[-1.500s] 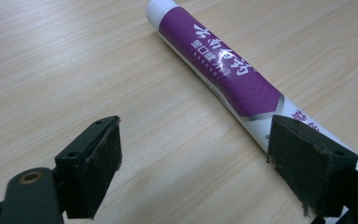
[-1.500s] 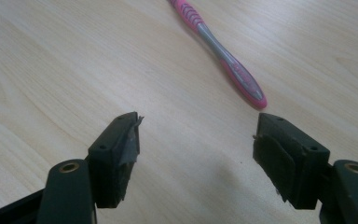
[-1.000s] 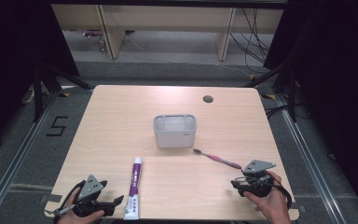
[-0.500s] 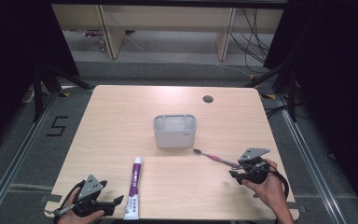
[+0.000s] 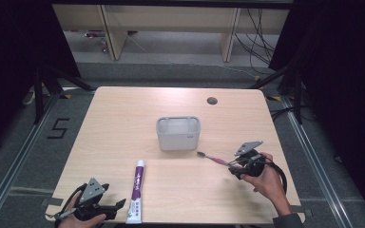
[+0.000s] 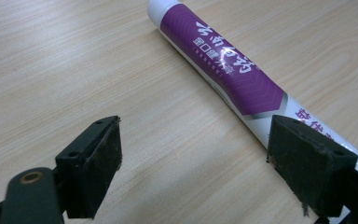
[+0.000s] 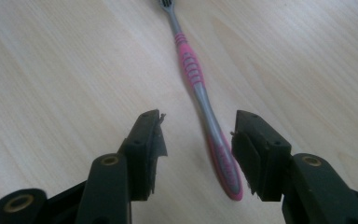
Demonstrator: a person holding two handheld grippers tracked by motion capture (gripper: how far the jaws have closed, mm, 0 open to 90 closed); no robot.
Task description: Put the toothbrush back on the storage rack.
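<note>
The toothbrush (image 7: 200, 88) lies flat on the table (image 5: 123, 118), just right of the grey holder (image 5: 178, 133) and pointing its bristles toward it; its handle end sits between the jaws of the right gripper (image 7: 196, 140), which have just been closing but still stand apart, with a gap between pads and handle. At the table's near left edge the left gripper (image 6: 193, 161) rests with its jaws wide apart beside the purple toothpaste (image 6: 223, 65), one pad close against the tube.
</note>
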